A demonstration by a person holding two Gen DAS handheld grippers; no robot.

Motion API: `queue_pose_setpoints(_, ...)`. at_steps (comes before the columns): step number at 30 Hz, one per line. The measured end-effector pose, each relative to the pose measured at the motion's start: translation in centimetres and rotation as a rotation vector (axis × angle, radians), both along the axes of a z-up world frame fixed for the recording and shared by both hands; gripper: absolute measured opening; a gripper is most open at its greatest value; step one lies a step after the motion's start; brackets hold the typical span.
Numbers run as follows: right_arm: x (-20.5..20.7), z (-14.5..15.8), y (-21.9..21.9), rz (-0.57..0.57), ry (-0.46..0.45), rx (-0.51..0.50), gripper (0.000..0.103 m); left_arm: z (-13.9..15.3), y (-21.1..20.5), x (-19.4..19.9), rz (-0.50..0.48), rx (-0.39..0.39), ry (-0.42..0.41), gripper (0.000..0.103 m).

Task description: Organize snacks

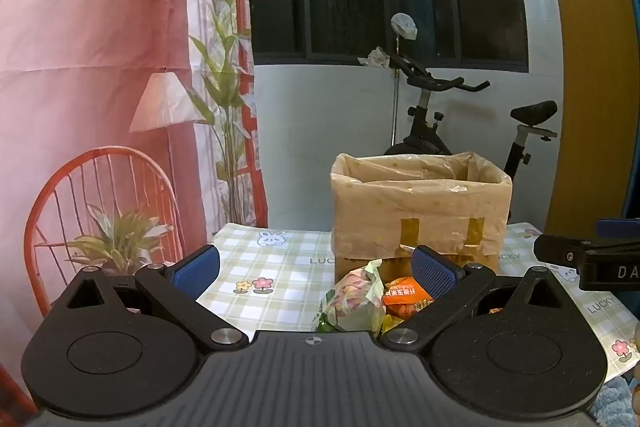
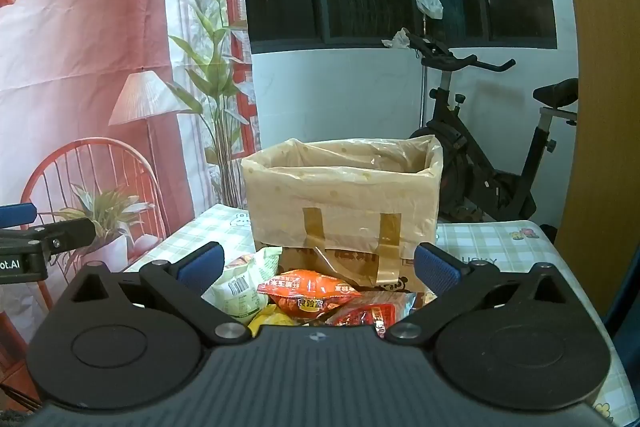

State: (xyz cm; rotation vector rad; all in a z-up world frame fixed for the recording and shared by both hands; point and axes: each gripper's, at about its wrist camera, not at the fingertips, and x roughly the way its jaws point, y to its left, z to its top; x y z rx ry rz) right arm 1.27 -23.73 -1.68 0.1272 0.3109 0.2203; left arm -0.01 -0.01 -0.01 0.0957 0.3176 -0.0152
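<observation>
- Step in hand, as I judge it: picking a first packet from the snack pile and carrying it to the lined box (image 2: 344, 195); no packet is gripped yet
- Right claw (image 2: 318, 267): jaws spread wide, nothing between them; it hangs above the pile at lower centre of the right wrist view
- Left claw (image 1: 314, 265): likewise wide open and empty; the pile sits toward its right finger, lower centre-right of the left wrist view
- Orange packet (image 2: 310, 293) lies on top, between the right claw's fingers and just below them; green-white packet (image 2: 244, 287) is beside it to the left, red packet (image 2: 372, 313) to the right
- Advice: I would descend squarely on the orange packet, close on its puffed middle, and lift clear of its neighbours
- The box stands on the checked worktop (image 2: 496, 247) directly behind the pile, upper centre of frame, top open
</observation>
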Motion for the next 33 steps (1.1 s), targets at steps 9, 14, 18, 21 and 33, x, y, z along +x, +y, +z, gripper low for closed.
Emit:
queue_pose_setpoints(9,0.01,-0.06,0.04,-0.001,0.002,0.001,0.103,-0.16,-0.16,-0.13,0.001,0.001,0.0,0.103)
queue_pose_setpoints(14,0.06,-0.11,0.04,0.0,0.002,0.001,0.103,-0.22,-0.22,-0.24,0.001,0.001,-0.002,0.103)
queue_pose_setpoints(18,0.07,-0.13,0.05,-0.001,0.003,0.002,0.103,-0.22,-0.22,-0.27,0.001,0.0,-0.002,0.103)
queue_pose_setpoints(21,0.09,-0.14,0.06,0.0,0.003,0.002,0.103,-0.19,-0.15,-0.19,0.0,0.0,-0.002,0.103)
queue_pose_setpoints(33,0.17,-0.16,0.05,0.0,0.005,0.002,0.103,-0.63,-0.36,-0.36,0.002,-0.001,-0.003,0.103)
